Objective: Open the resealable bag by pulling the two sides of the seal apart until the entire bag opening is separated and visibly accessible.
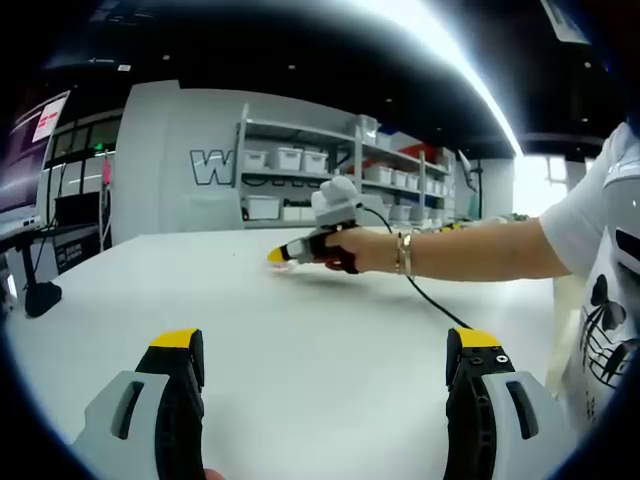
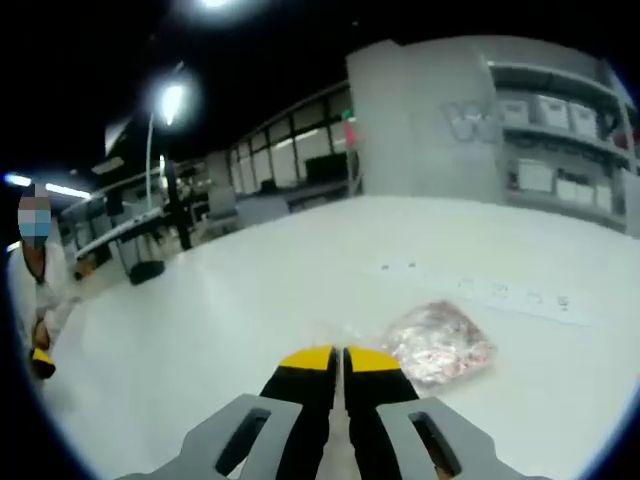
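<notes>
Our right gripper (image 2: 337, 357) hovers with its yellow-tipped jaws pressed together, gripping nothing — the clear resealable plastic bag of pinkish-white contents (image 2: 438, 342) lies flat on the white table (image 2: 250, 290) just ahead and to the right, seemingly unopened. Our left gripper (image 1: 325, 345) hangs spread wide, well back — the right is nearer.

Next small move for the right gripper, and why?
Probably open the right gripper and ease it toward the resealable bag. Its jaws are together, holding nothing, and the bag lies flat on the white table just beyond the tips, its seal apparently untouched.
</notes>
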